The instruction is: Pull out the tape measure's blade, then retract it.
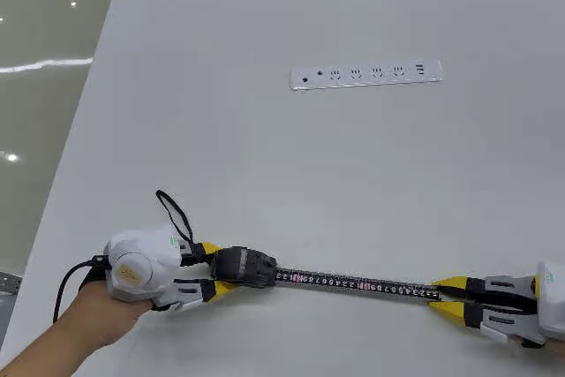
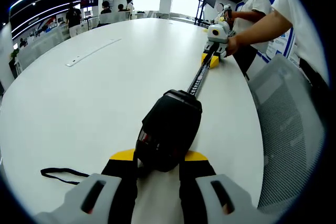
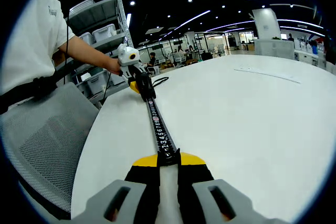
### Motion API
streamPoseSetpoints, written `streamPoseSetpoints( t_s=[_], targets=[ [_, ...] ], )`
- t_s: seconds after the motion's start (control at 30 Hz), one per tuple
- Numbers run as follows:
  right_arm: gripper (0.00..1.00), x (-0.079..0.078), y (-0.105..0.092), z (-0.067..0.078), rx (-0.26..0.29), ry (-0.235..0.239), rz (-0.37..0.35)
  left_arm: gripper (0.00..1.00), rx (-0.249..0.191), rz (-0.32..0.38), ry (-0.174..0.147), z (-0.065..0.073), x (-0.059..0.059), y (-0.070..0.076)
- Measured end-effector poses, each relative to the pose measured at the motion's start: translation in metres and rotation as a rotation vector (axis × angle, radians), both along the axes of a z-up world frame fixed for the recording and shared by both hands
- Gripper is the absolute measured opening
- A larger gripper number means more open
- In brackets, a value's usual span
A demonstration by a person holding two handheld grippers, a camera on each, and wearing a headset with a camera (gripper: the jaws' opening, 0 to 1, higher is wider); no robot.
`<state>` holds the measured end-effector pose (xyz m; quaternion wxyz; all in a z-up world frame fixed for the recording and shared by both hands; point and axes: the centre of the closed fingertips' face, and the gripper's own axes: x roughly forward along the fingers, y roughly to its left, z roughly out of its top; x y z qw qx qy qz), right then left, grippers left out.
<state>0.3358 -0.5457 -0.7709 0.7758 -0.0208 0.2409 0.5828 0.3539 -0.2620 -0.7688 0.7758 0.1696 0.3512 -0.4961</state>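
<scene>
A black tape measure case (image 1: pixel 243 266) (image 2: pixel 169 135) lies low on the white table, with my left gripper (image 1: pixel 214 268) (image 2: pixel 157 158) shut on it. Its dark blade (image 1: pixel 353 283) (image 3: pixel 157 127) (image 2: pixel 197 80) with printed numbers stretches out along the table to the right. My right gripper (image 1: pixel 446 296) (image 3: pixel 168 157) is shut on the blade's end. In the left gripper view the right gripper (image 2: pixel 211 59) shows far off at the blade's end. In the right gripper view the left gripper (image 3: pixel 140 85) holds the case far off. The case's black wrist strap (image 1: pixel 175 212) (image 2: pixel 63 173) trails on the table.
A white power strip (image 1: pixel 365 74) (image 2: pixel 92 52) (image 3: pixel 268 74) lies flat farther back on the table. The table's left edge (image 1: pixel 88 94) runs diagonally beside a grey floor. A grey mesh chair (image 2: pixel 294 124) (image 3: pixel 42 140) stands at the table's near side. Shelves with bins (image 3: pixel 100 35) stand behind.
</scene>
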Motion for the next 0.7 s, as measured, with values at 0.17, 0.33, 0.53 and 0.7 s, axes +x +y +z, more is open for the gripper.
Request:
streamPoseSetpoints(
  t_s=[0.17, 0.33, 0.53, 0.7],
  targets=[
    [0.09, 0.0, -0.005, 0.0, 0.003, 0.003, -0.006, 0.26, 0.002, 0.002, 0.0, 0.0, 0.0, 0.0],
    [0.09, -0.001, -0.005, 0.001, 0.005, 0.002, -0.003, 0.26, 0.008, 0.0, 0.002, 0.0, 0.0, -0.001],
    [0.09, -0.001, -0.011, 0.001, 0.007, 0.006, -0.009, 0.26, 0.009, 0.001, 0.004, 0.0, 0.0, 0.0],
    [0.09, -0.001, -0.013, 0.002, 0.007, 0.007, -0.014, 0.26, 0.009, 0.002, 0.006, 0.0, 0.0, 0.0]
  ],
)
